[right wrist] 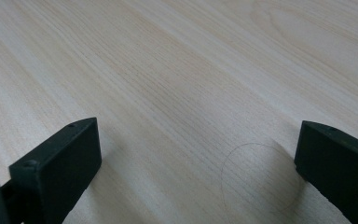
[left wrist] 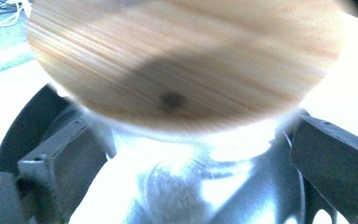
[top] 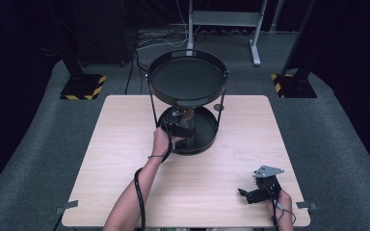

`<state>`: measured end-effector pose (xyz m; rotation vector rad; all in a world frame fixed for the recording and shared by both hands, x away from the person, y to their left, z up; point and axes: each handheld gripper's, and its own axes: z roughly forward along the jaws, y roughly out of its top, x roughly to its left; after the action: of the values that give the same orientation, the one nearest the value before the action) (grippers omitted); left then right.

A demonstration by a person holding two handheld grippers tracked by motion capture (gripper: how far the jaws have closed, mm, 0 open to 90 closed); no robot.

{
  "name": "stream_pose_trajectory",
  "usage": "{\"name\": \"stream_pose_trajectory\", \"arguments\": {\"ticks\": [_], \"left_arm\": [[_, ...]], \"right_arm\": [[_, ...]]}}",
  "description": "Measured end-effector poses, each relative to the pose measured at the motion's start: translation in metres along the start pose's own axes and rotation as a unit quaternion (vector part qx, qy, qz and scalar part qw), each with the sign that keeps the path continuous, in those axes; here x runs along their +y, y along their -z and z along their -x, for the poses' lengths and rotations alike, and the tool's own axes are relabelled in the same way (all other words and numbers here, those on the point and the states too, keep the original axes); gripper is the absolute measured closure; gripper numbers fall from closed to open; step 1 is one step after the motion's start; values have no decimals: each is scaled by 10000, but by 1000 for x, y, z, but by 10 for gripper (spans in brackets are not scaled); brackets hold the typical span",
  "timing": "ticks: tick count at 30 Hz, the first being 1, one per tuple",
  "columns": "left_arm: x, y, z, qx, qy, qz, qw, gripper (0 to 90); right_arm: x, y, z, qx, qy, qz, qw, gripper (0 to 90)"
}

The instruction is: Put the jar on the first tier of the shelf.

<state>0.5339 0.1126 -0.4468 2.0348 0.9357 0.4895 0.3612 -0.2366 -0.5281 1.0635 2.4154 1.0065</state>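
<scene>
Wood lid: a round wooden lid (left wrist: 182, 60) tops a clear glass jar (left wrist: 186, 186).
Jar spot: on the bottom tray (top: 207, 139) of a black two-level stand (top: 187, 79).
Left gripper (top: 176, 129): jaws sit on both sides of the jar; gripping or not, I cannot tell.
Right gripper (top: 257, 192): jaws wide apart, holding nothing, resting near the table (top: 125, 168) edge, likely waiting.

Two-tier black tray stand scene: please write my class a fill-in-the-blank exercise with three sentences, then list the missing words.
1. The left gripper reaches into the ____ tier of the black tray stand.
2. The glass jar between its jaws has a ____ lid.
3. The right gripper rests on the wooden table with its jaws ____.

Missing words: lower; wooden; open
</scene>
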Motion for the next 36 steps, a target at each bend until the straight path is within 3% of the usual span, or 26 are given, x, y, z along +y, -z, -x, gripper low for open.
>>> {"name": "stream_pose_trajectory", "arguments": {"ticks": [9,12,14,16,18,19,25,30,36], "left_arm": [[-15,42,5,69,-324,-181,9993,2],[-27,58,4,63,-388,-227,9990,2],[-43,72,1,141,-417,-322,9985,2],[-48,77,0,165,-419,-339,9984,2],[-64,90,-3,225,-374,-350,9984,2],[-64,90,-3,225,-374,-350,9984,2],[-119,118,-1,446,-284,-580,9969,1],[-166,136,-5,541,135,-757,9956,0],[-200,152,-5,651,450,-784,9938,1]], "right_arm": [[0,0,0,-2,4,0,10000,0],[0,0,0,-3,4,0,10000,0],[0,0,0,-2,6,2,10000,0],[0,0,0,-2,2,-1,10000,0],[0,0,0,-2,1,-1,10000,0],[0,0,0,-2,1,-1,10000,0],[0,0,0,-10,11,2,10000,0],[0,0,0,-12,14,4,10000,0],[0,0,0,-3,5,2,10000,0]]}}
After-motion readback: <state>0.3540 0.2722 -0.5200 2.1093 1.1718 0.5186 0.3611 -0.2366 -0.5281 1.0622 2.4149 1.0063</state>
